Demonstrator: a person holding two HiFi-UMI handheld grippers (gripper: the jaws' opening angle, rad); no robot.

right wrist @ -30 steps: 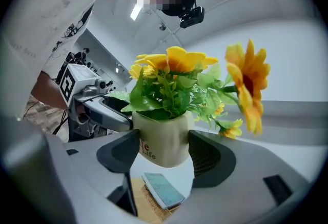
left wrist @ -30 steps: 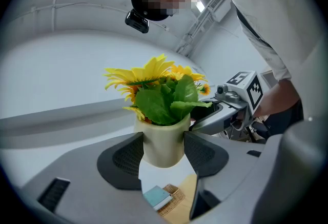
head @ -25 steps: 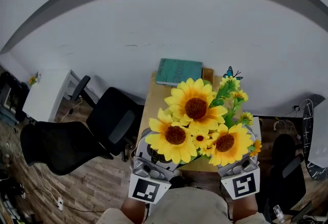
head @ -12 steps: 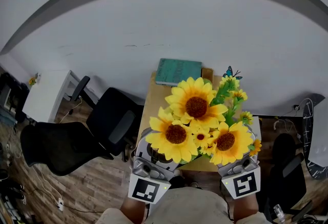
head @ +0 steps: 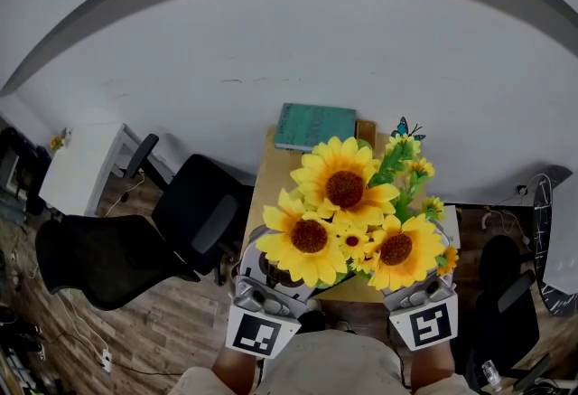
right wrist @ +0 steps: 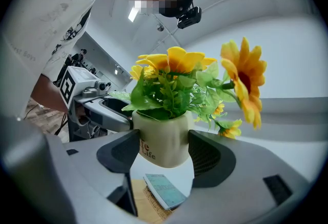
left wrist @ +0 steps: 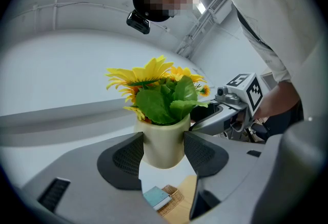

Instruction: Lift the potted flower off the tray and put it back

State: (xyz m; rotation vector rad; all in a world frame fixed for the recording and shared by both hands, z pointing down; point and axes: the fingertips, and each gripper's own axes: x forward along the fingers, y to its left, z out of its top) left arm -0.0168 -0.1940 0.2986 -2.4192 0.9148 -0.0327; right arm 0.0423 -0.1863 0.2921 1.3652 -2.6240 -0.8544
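The potted flower (head: 348,221), yellow sunflowers in a cream pot (left wrist: 163,141), hangs in the air well above the table (head: 271,176). My left gripper (left wrist: 163,150) is shut on one side of the pot, and my right gripper (right wrist: 165,150) is shut on the pot (right wrist: 163,142) from the opposite side. In the head view the blooms hide the pot and both sets of jaws; only the gripper bodies (head: 266,289) (head: 420,294) show. Far below lies the woven tray (left wrist: 177,201) with a teal book (right wrist: 164,189) on it.
The teal book (head: 314,126) covers most of the tray (head: 366,129) at the table's far end. Black office chairs (head: 199,212) (head: 99,258) stand left of the table, another chair (head: 501,294) to the right. A white desk (head: 86,163) stands at far left.
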